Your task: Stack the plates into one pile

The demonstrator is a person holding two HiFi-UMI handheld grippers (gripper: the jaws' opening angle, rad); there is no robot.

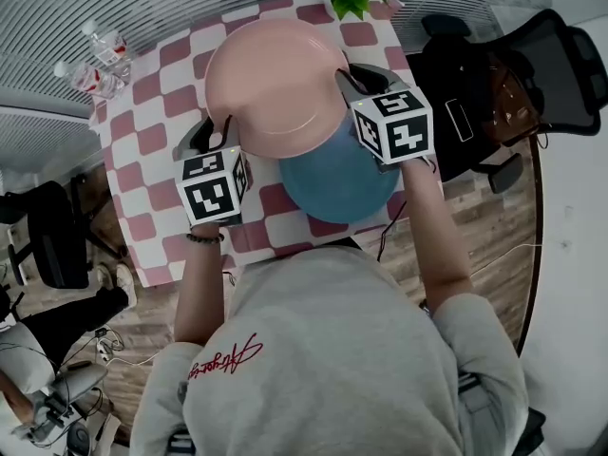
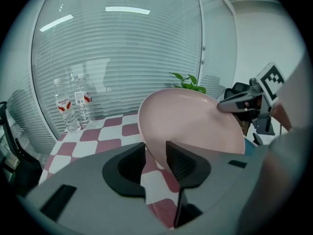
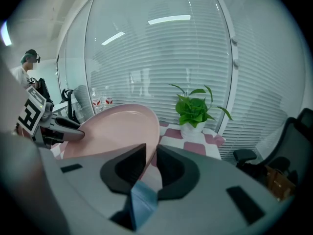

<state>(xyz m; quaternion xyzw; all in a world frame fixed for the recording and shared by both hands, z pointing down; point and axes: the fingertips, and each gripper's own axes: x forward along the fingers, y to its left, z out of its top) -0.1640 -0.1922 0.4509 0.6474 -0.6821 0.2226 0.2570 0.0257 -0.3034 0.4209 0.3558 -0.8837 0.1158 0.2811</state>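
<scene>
- Left gripper [image 2: 155, 154] and right gripper [image 3: 151, 156]: each clamped on the rim of the pink plate [image 1: 275, 84], at opposite sides.
- Pink plate is carried tilted, partly over the blue plate [image 1: 334, 180] on the checked table [image 1: 152, 141].
- Judgement: stiff, smooth, likely slippery and breakable. The thin rim is the best hold, at two opposite points.

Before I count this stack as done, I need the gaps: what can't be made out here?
- Blue plate: far part hidden under pink plate, head view.
- Whether they touch: unclear, every view.
- Bottles: labels too small, left gripper view.
- Table: near edge behind grey sweatshirt, head view.
</scene>
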